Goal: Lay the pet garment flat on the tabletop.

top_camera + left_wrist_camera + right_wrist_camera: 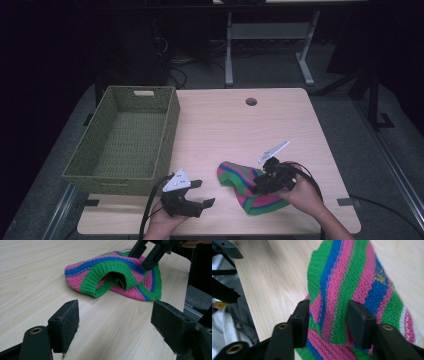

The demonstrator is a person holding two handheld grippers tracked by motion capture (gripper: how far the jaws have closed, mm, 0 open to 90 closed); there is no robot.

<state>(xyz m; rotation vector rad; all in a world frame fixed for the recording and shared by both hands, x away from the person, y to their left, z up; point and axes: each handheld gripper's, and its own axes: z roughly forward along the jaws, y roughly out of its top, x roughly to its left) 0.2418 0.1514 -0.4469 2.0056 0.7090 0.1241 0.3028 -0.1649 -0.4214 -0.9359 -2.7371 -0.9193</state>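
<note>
A striped knitted hat (245,187) (pink, green and blue bands) lay on the wooden table (235,125) at about five o'clock, near the front edge. The right gripper (261,184) had its jaws pressed against the hat's fabric from both sides, a fold bunched between them. The left gripper (199,192) sat at about seven o'clock from the hat, jaws spread wide with nothing between them. A green woven basket (125,175) stood at nine o'clock on the table.
</note>
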